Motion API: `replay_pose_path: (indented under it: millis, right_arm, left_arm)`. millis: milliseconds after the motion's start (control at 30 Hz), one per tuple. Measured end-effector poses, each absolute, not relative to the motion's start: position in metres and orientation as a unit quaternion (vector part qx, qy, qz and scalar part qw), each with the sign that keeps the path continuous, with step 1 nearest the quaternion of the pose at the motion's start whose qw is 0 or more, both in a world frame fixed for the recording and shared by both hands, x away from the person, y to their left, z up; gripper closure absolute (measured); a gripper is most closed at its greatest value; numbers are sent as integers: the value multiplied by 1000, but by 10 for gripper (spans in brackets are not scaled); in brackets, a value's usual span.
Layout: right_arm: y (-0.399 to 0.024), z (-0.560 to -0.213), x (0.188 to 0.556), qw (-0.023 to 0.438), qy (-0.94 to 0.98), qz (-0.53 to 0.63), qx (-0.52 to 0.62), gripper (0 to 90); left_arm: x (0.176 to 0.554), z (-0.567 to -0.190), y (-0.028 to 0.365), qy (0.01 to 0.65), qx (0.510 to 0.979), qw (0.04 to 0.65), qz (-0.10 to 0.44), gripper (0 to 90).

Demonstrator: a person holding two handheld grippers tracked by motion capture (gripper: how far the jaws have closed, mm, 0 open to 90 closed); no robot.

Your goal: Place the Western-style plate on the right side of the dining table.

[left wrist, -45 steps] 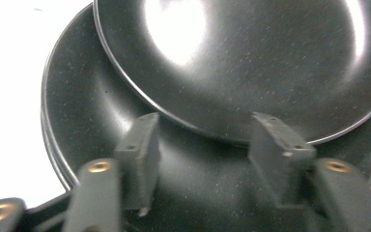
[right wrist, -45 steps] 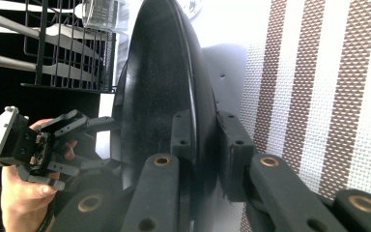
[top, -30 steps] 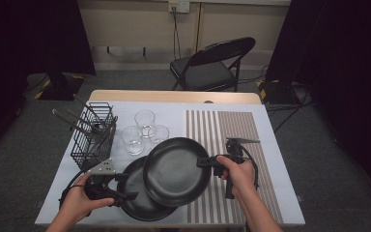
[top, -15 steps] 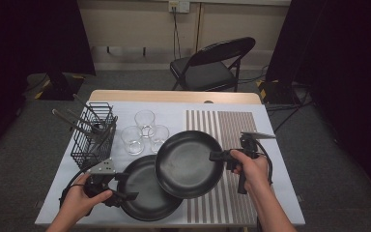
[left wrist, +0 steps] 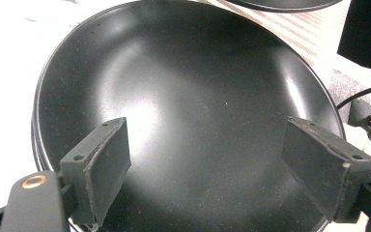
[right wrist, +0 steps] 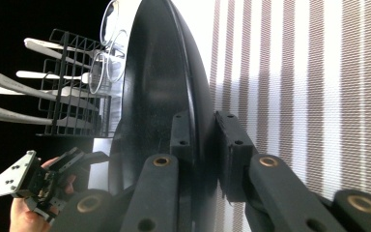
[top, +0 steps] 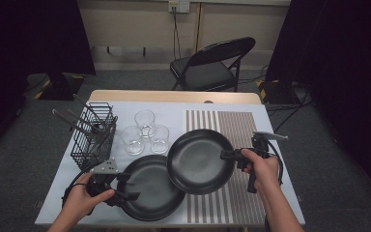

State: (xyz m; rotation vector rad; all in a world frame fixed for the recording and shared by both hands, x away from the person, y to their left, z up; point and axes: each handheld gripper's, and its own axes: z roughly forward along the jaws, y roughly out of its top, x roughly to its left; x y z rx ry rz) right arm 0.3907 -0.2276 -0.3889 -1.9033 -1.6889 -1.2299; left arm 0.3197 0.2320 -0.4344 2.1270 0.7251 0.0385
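Note:
Two black plates are on the table. The lower plate [top: 147,195] [left wrist: 198,92] lies flat near the front edge. My left gripper [top: 127,189] [left wrist: 212,169] hovers open at its left rim, the pads wide apart over the dish and touching nothing. The upper plate [top: 198,162] [right wrist: 157,96] overlaps the lower one's right edge and reaches onto the striped mat [top: 244,128]. My right gripper [top: 228,155] [right wrist: 199,140] is shut on its right rim, one pad on each face of the plate.
A black wire basket [top: 94,135] [right wrist: 72,87] holding cutlery stands at the left. Three clear glasses [top: 145,133] sit behind the plates. A folding chair [top: 212,63] stands beyond the table's far edge. The left gripper [right wrist: 36,186] also appears in the right gripper view.
My right gripper has carried the upper plate to the right, mostly off the lower plate and over the striped mat. The left gripper has stayed where it was.

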Motion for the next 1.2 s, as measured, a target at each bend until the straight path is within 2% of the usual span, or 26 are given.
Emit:
replay_pose_path:
  millis: [1200]
  right_arm:
    - [-270, -391, 393, 131, -564, -429, -693, 794]
  left_arm:
    - [324, -438, 229, 294, 854, 429, 9, 173]
